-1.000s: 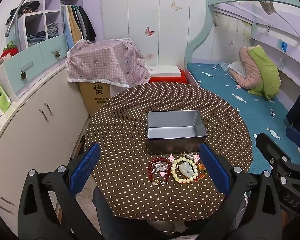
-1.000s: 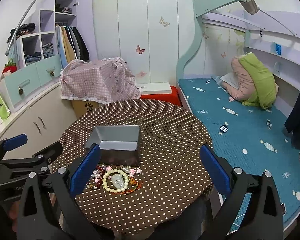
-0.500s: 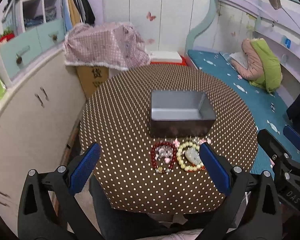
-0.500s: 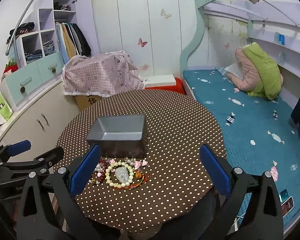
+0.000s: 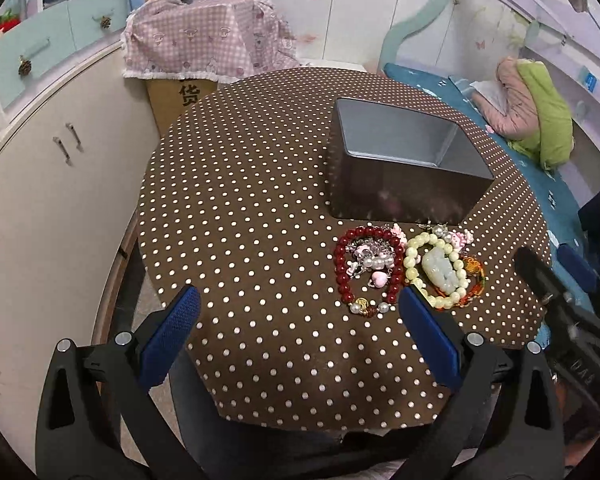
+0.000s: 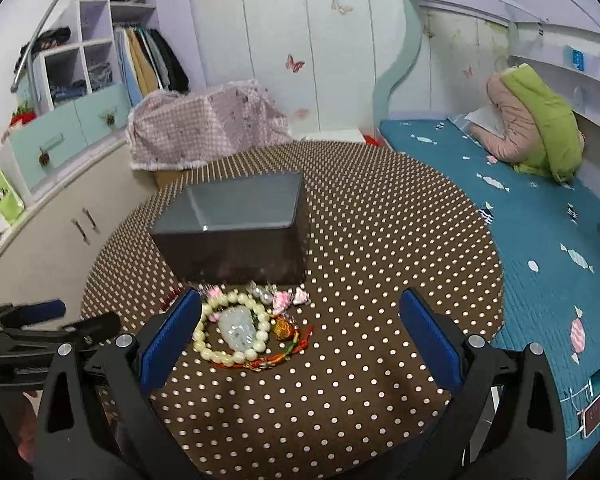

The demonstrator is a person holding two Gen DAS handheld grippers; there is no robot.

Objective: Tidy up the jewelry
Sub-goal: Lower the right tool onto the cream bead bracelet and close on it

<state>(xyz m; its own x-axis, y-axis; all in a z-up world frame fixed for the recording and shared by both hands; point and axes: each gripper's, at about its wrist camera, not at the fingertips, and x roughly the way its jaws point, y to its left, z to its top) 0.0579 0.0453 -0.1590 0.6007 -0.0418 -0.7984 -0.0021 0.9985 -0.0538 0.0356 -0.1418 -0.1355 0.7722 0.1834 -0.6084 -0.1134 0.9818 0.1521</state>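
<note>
At lower left of the left wrist view, our left gripper (image 5: 298, 322) gapes wide and has dropped closer over the table (image 5: 236, 216) than a second ago. Centre right, the red bracelet (image 5: 368, 266) and pale bead bracelet (image 5: 436, 270) lie touching before the empty tin (image 5: 400, 184). Our right gripper (image 6: 300, 330), equally spread, has neared too; we judge picking is about to start.

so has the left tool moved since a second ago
Yes. The left tool has dropped closer to the table and shifted left: the metal tin now sits right of centre.
</note>
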